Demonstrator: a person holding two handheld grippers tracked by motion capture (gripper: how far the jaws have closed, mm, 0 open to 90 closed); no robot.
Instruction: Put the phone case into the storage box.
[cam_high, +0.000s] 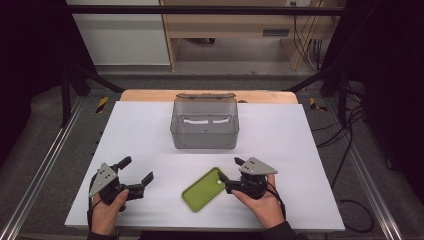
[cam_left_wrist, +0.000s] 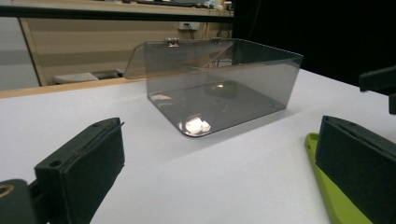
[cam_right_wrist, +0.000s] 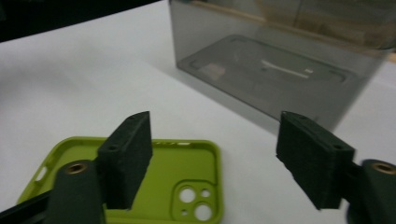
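Phone case (cam_high: 204, 189), lime green and lying open side up, rests on the white table (cam_high: 140, 130) in front of the person, between the two hands and nearer the right one. Right gripper (cam_high: 229, 173) sits just beside the case's camera-hole end, its jaws spread wide with nothing clamped; in the right gripper view the left pad (cam_right_wrist: 130, 156) hangs over the case's inside without pressing on it, and the case's near end is cut off by the bottom edge. Left gripper (cam_high: 136, 170) stands well apart to the left, its jaws also wide and empty; in the left gripper view only a sliver of the case's rim shows, mostly hidden behind the right-hand pad (cam_left_wrist: 357, 170). Beyond the case, near the table's far edge, stands a smoky translucent box (cam_high: 204, 122) with its lid tipped back; a pale mark on its floor is too dim to identify.
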